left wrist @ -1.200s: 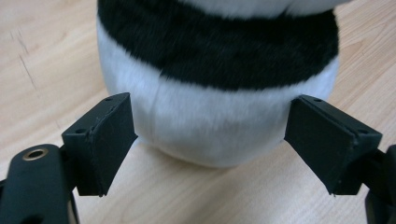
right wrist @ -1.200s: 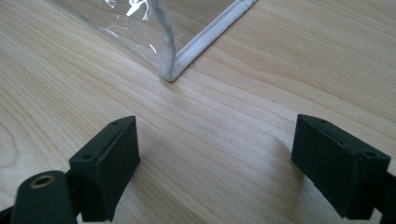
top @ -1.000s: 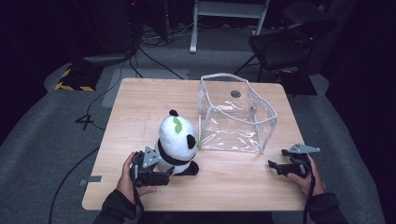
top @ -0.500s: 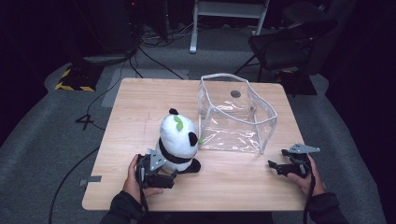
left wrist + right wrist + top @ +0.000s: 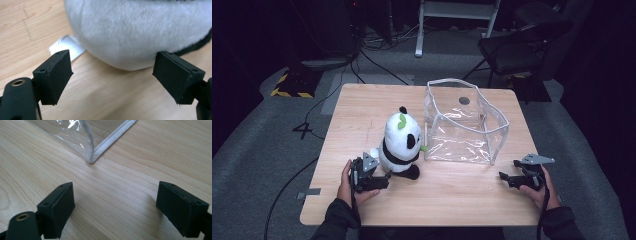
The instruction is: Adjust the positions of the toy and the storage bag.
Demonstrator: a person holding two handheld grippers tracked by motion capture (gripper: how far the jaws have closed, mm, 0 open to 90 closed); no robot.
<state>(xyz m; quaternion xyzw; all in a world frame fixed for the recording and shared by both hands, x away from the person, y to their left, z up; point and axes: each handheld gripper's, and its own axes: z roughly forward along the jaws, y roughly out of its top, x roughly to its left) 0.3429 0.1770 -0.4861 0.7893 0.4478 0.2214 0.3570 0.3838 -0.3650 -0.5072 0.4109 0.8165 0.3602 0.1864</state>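
Observation:
A black-and-white plush panda (image 5: 401, 142) with a green sprout on its head sits upright on the wooden table (image 5: 452, 200), just left of a clear plastic container (image 5: 464, 125). My left gripper (image 5: 384, 180) lies low at the panda's near-left side. In the left gripper view the panda's white belly (image 5: 140, 30) bulges just beyond the left gripper (image 5: 117, 75); the jaws have just been closing, and the pads stand apart without pressing on it. My right gripper (image 5: 504, 177) rests at the table's right, open (image 5: 115, 205), facing the container's near corner (image 5: 92, 142).
A white sewn label (image 5: 66, 45) sticks out from under the panda. The container is open at the top and stands in the table's far-right half. Beyond the table are a dark chair (image 5: 517, 50) and cables on the grey floor.
My left gripper has sunk toward the tabletop and shifted in against the panda's base. The right gripper, the panda and the container have stayed put.

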